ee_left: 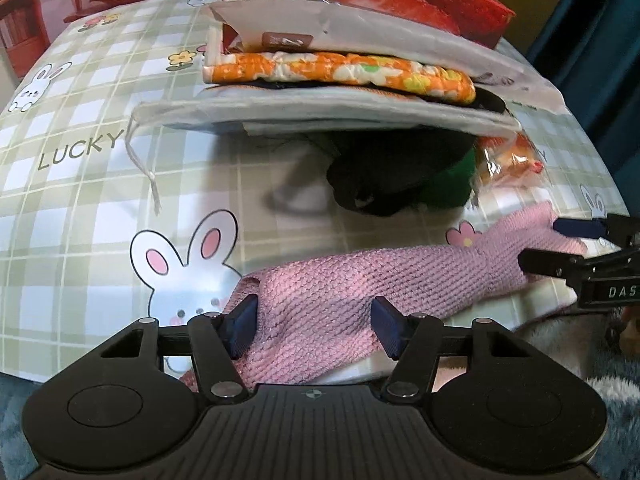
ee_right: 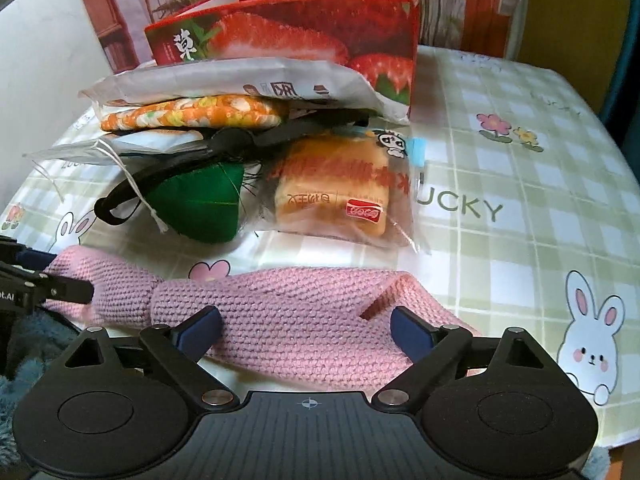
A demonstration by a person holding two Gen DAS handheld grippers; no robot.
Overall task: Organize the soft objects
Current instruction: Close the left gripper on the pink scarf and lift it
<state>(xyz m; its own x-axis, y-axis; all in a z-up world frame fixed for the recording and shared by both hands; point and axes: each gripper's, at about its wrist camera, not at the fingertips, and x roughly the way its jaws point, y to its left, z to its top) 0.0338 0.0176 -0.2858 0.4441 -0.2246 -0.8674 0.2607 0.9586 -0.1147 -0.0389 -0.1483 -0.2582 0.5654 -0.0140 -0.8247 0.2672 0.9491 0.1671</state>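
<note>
A pink knitted cloth (ee_left: 360, 284) lies along the table's front edge; it also shows in the right wrist view (ee_right: 280, 312). My left gripper (ee_left: 314, 326) is open, its jaws astride one end of the cloth. My right gripper (ee_right: 306, 332) is open, its jaws astride the other end; it shows at the right of the left wrist view (ee_left: 560, 244). Behind the cloth is a pile: a green plush (ee_right: 200, 204), a packaged bread (ee_right: 336, 196), a black item (ee_left: 384, 176), a grey drawstring bag (ee_left: 320, 112), an orange floral pad (ee_left: 344, 74) and a white pouch (ee_right: 224, 80).
A red strawberry-print box (ee_right: 304, 32) stands behind the pile. The table has a green checked cloth with rabbits (ee_right: 520, 208). A blue fluffy fabric (ee_left: 616, 420) lies below the table's front edge. A white panel (ee_right: 44, 92) stands at the left.
</note>
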